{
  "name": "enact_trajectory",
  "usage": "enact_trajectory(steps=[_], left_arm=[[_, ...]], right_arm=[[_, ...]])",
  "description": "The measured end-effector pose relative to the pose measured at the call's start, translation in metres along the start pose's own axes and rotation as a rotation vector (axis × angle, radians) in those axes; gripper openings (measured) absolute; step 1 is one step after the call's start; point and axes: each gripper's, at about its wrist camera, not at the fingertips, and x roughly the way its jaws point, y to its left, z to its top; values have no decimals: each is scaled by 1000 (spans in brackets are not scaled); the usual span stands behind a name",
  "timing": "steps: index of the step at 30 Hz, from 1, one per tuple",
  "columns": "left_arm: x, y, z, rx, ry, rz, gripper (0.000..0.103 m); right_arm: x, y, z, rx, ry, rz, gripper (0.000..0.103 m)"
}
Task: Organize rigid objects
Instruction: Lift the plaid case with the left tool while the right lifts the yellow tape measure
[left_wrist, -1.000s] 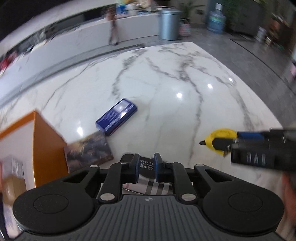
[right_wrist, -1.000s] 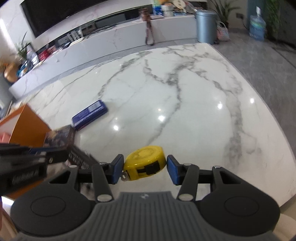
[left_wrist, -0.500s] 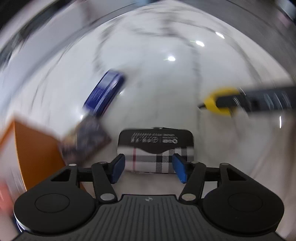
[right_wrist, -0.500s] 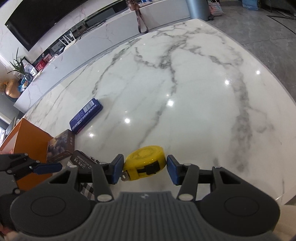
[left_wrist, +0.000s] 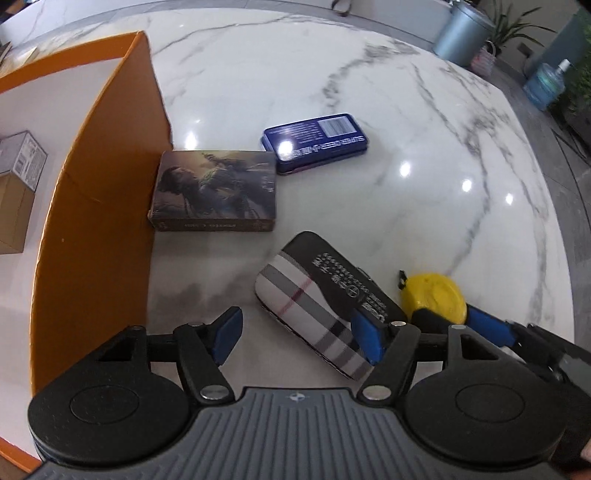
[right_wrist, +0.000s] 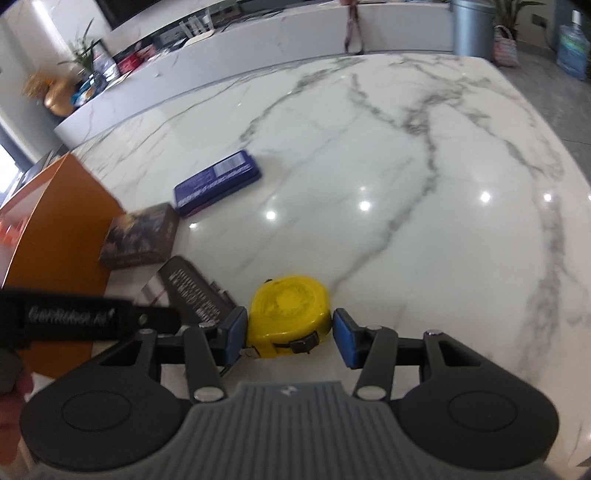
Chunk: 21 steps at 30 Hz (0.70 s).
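My left gripper (left_wrist: 297, 334) is open and empty above the marble table; its right pad overlaps the plaid case (left_wrist: 314, 306), which lies flat. My right gripper (right_wrist: 288, 338) is open around the yellow tape measure (right_wrist: 290, 306), which rests on the table; its pads stand a little apart from it. The tape measure also shows in the left wrist view (left_wrist: 436, 295). A dark picture box (left_wrist: 218, 192) lies against the orange box (left_wrist: 103, 192). A blue tin (left_wrist: 316, 142) lies beyond it. The plaid case (right_wrist: 192, 286) lies left of the tape measure.
The orange box (right_wrist: 55, 221) stands at the left and holds small cartons (left_wrist: 14, 184). The marble table (right_wrist: 406, 166) stretches ahead, its rounded edge at the right. A counter and a grey bin (right_wrist: 472, 26) stand beyond.
My left gripper let go of the plaid case, opened and swung left toward the orange box. The case now lies on the table. The right gripper stays open around the tape measure.
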Motion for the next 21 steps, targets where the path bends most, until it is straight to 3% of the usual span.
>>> enact_trajectory(steps=[7,14,21], left_arm=[[8,-5,3,-7,24,-1,80],[15,-27,-1,139,44,92,81],[22,-26,-3,191,82,98,89]], right_arm=[[3,20,-8,-123,60,112,52],[2,6,-8,-26,70,-6,52],[0,8,-11,-50,80,-44,52]])
